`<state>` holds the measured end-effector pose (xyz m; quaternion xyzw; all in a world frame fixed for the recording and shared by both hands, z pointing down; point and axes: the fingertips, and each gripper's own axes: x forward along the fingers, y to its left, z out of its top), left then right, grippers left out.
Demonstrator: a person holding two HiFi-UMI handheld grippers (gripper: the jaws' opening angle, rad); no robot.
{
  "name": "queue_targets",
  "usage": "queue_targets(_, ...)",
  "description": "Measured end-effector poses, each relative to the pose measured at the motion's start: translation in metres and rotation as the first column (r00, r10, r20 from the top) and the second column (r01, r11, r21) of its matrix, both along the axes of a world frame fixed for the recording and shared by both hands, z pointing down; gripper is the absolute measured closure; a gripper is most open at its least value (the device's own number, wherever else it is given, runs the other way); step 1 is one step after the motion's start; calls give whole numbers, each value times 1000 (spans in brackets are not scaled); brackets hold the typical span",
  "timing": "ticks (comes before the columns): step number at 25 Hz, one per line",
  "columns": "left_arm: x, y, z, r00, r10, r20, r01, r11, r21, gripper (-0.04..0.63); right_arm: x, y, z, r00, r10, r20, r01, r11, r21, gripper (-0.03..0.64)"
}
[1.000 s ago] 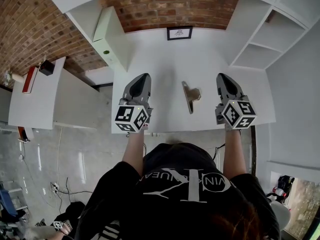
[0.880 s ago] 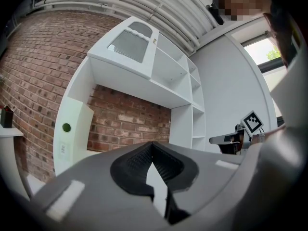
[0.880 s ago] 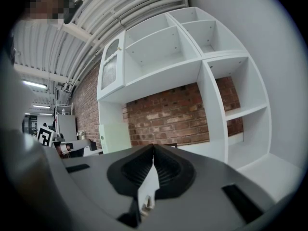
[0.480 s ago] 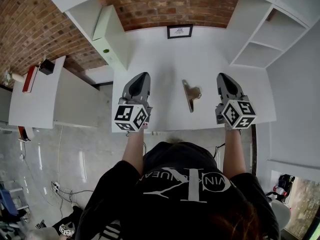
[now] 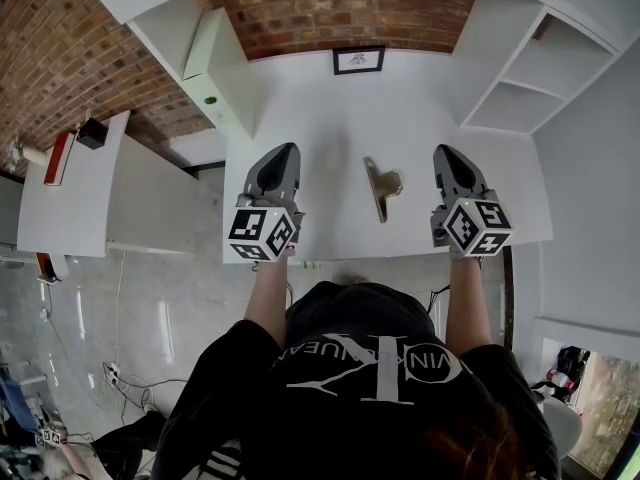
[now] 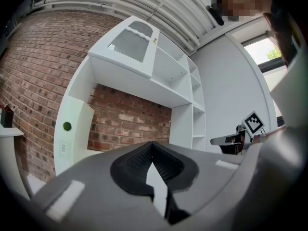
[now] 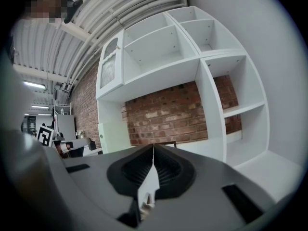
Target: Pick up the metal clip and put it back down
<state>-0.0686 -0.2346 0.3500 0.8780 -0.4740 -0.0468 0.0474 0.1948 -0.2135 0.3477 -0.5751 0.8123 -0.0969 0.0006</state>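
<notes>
The metal clip (image 5: 381, 189) lies on the white table (image 5: 400, 118) in the head view, between my two grippers and apart from both. My left gripper (image 5: 286, 152) rests at the clip's left, jaws together at the tips, nothing between them. To the clip's right my right gripper (image 5: 443, 153) sits the same way, shut and empty. In the left gripper view the left gripper (image 6: 153, 144) has its jaws meeting at the tip; the right gripper view shows the right gripper (image 7: 153, 146) with its jaws pressed together. The clip is in neither gripper view.
A small framed picture (image 5: 358, 62) leans on the brick wall at the table's back. White shelving (image 5: 520, 78) stands to the right and a white cabinet (image 5: 215, 68) to the left. The table's front edge (image 5: 380, 259) runs just behind both grippers.
</notes>
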Motion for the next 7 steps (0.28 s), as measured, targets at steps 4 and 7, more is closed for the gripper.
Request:
queue_targets(4,0,0,0,1000,0,-1,0,1000,-1,585,0,0,0,1000,0,2,0,1000,0,602)
queue_targets(7,0,0,0,1000,0,-3,0,1000,0,584,0,0,0,1000,0,2,0,1000,-1,601)
